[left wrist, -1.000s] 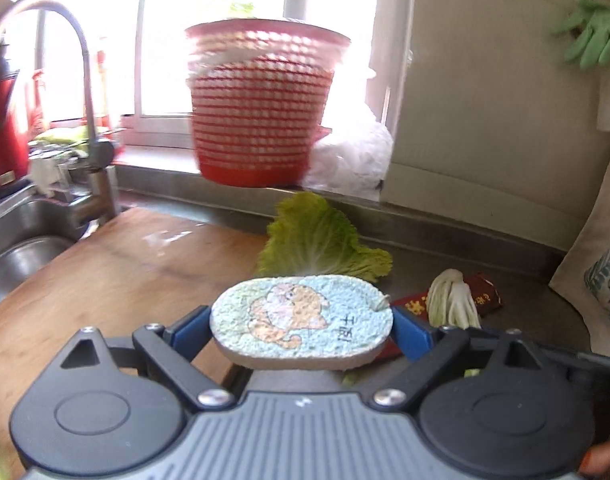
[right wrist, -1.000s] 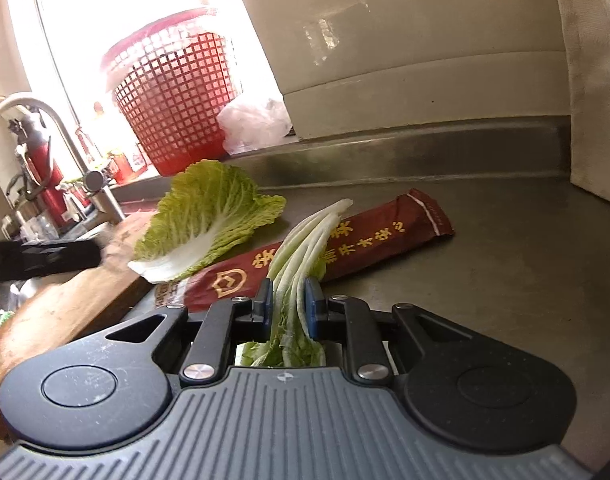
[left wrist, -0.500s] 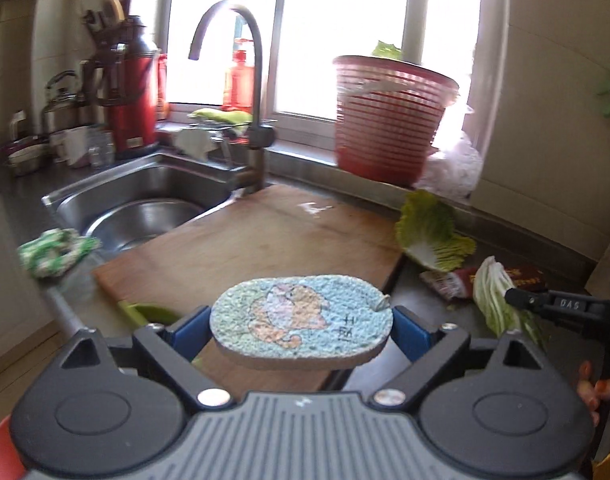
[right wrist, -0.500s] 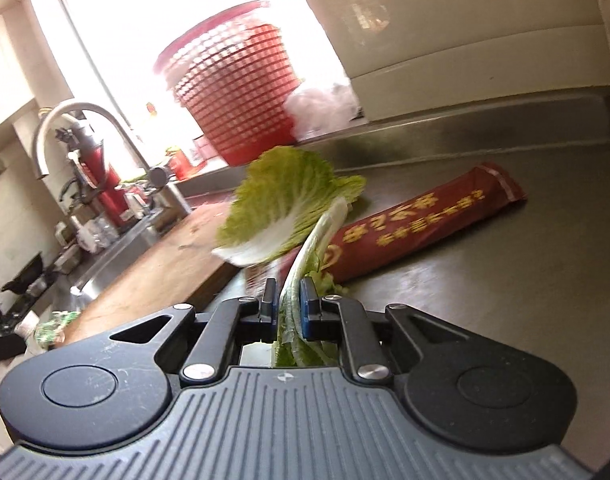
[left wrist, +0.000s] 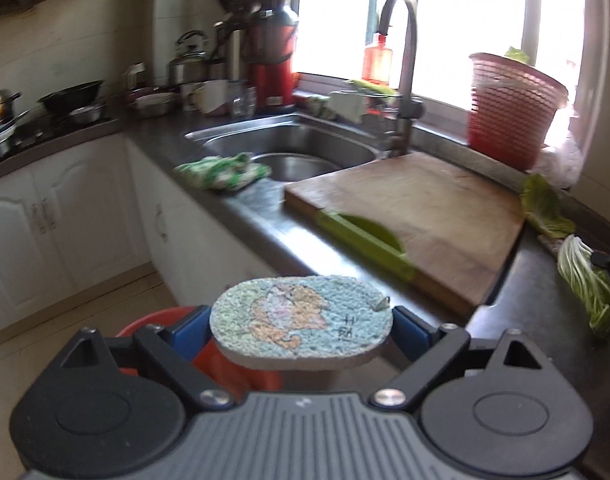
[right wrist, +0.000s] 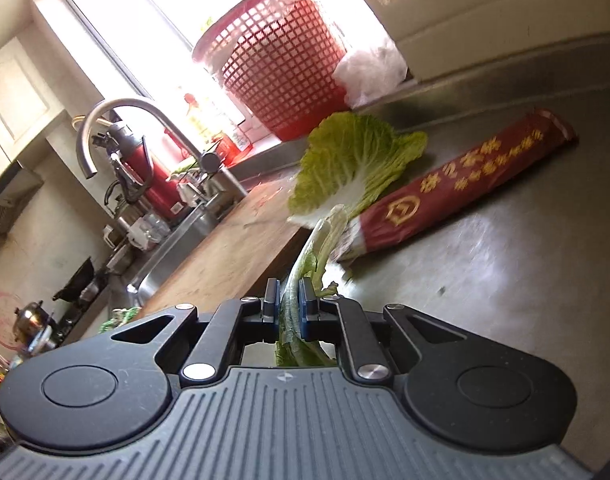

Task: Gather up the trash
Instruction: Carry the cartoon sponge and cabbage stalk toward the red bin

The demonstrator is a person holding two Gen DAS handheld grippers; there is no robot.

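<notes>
Both grippers loaded with trash, heading for the bin

The left gripper (left wrist: 301, 326) clamped a sponge (left wrist: 301, 322) directly above a red bin (left wrist: 153, 322) beneath it, apparently for dropping; the right gripper (right wrist: 289, 306) pinched a cabbage leaf (right wrist: 319, 248) clear of the counter (right wrist: 505, 280) ahead.

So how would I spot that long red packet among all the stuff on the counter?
Find the wooden cutting board beside the sink. On the steel counter just past it lies a loose cabbage leaf, with the red packet lying flat alongside. It alone carries gold lettering.
</notes>
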